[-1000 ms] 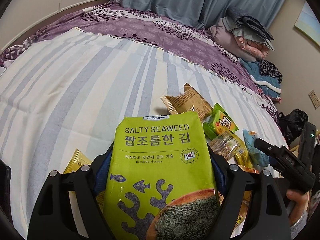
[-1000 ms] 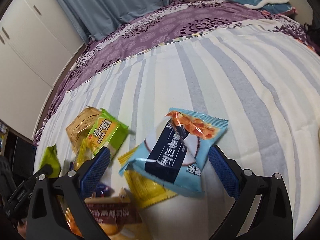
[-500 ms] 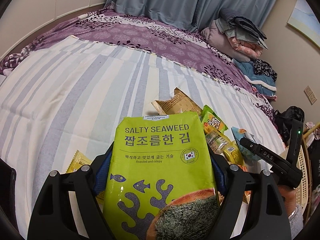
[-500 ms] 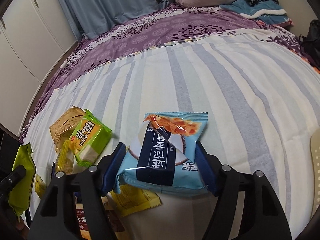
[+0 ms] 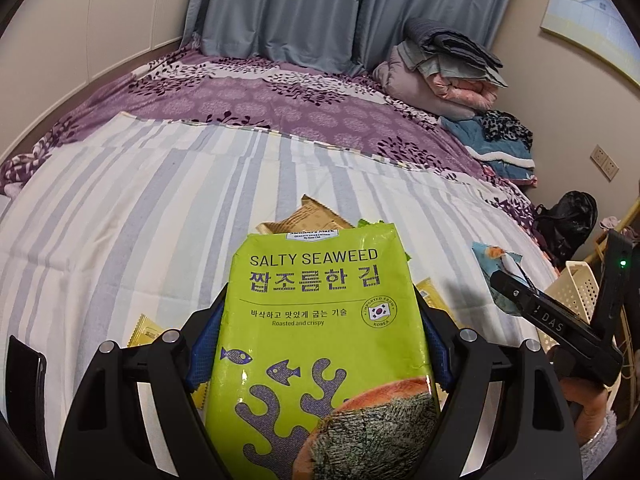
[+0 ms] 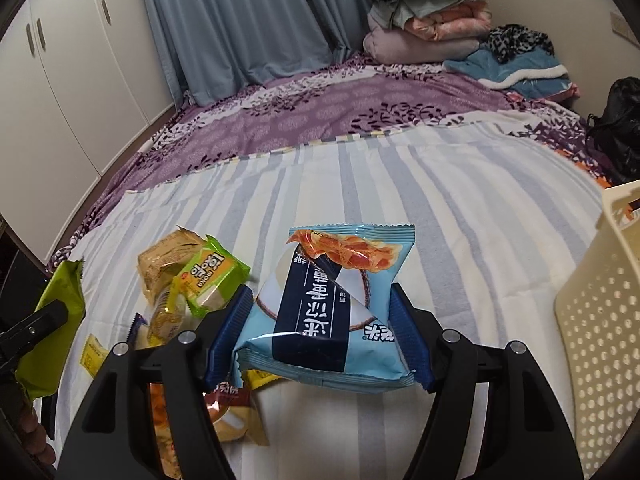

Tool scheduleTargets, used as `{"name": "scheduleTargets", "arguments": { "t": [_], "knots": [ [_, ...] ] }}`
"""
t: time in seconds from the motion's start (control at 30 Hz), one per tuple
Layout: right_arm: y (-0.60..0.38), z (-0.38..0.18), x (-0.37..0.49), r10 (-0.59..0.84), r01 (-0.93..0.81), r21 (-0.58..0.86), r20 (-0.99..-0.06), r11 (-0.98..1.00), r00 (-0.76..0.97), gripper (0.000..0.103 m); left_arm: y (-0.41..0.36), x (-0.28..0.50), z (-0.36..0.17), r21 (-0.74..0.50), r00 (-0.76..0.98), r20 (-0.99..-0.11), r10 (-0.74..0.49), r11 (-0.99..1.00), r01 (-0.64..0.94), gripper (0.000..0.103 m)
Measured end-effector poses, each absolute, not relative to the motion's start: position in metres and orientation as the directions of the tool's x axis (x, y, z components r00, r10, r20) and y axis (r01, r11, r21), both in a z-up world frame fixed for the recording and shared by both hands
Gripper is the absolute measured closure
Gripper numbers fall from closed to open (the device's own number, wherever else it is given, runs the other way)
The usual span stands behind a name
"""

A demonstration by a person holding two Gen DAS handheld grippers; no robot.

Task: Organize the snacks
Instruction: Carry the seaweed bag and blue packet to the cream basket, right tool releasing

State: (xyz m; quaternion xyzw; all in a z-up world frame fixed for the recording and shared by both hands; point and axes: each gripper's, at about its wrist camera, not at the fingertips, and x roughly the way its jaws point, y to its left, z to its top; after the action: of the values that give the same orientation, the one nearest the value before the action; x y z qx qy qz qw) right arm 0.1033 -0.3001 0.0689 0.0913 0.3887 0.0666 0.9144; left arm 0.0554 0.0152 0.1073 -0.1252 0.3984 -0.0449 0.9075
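Note:
My left gripper [image 5: 320,332] is shut on a green salty seaweed pack [image 5: 316,344] and holds it above the striped bed sheet. My right gripper [image 6: 320,332] is shut on a light blue snack bag [image 6: 332,312], lifted off the sheet. In the left wrist view the right gripper [image 5: 516,292] shows at the right with the blue bag [image 5: 492,268] in it. In the right wrist view the seaweed pack [image 6: 56,320] shows at the left edge. A cream perforated basket [image 6: 600,320] stands at the right.
Several snack packets lie in a pile on the sheet: a green packet [image 6: 212,280], a tan packet [image 6: 160,260], yellow packets [image 6: 94,354] and a brown one [image 6: 228,404]. Folded blankets [image 6: 428,24] and clothes sit at the bed's far end. A black bag [image 6: 620,128] is at the right.
My right gripper closed on the blue snack bag and lifted it toward the basket, which came into view. My left gripper kept hold of the seaweed pack and rose slightly.

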Motion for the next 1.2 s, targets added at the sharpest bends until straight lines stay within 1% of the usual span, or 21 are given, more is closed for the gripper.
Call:
{"name": "scheduleTargets", "arguments": {
  "t": [0.37, 0.53, 0.67, 0.9, 1.03, 1.2],
  "knots": [
    [-0.349, 0.114, 0.054, 0.170, -0.010, 0.255, -0.613, 0.967, 0.772, 0.035, -0.026, 0.037, 0.140, -0.229, 0.699, -0.685, -0.204, 0.972, 0.059, 0.021],
    [-0.387, 0.131, 0.024, 0.126, 0.037, 0.265, -0.572, 0.963, 0.811, 0.034, -0.052, 0.029, 0.155, -0.216, 0.708, -0.667, -0.233, 0.970, 0.116, 0.021],
    [-0.421, 0.136, 0.000, 0.076, 0.094, 0.270, -0.558, 0.958, 0.827, 0.034, -0.076, 0.025, 0.165, -0.203, 0.709, -0.655, -0.260, 0.965, 0.166, 0.021],
    [-0.481, 0.136, -0.044, -0.036, 0.213, 0.257, -0.555, 0.943, 0.831, 0.034, -0.122, 0.018, 0.178, -0.188, 0.698, -0.642, -0.316, 0.948, 0.256, 0.021],
    [-0.512, 0.127, -0.062, -0.096, 0.288, 0.253, -0.573, 0.924, 0.814, 0.034, -0.151, 0.014, 0.182, -0.185, 0.682, -0.641, -0.353, 0.933, 0.309, 0.021],
    [-0.536, 0.113, -0.077, -0.134, 0.352, 0.263, -0.599, 0.898, 0.790, 0.033, -0.183, 0.009, 0.187, -0.181, 0.656, -0.641, -0.398, 0.909, 0.374, 0.021]
  ]
}}
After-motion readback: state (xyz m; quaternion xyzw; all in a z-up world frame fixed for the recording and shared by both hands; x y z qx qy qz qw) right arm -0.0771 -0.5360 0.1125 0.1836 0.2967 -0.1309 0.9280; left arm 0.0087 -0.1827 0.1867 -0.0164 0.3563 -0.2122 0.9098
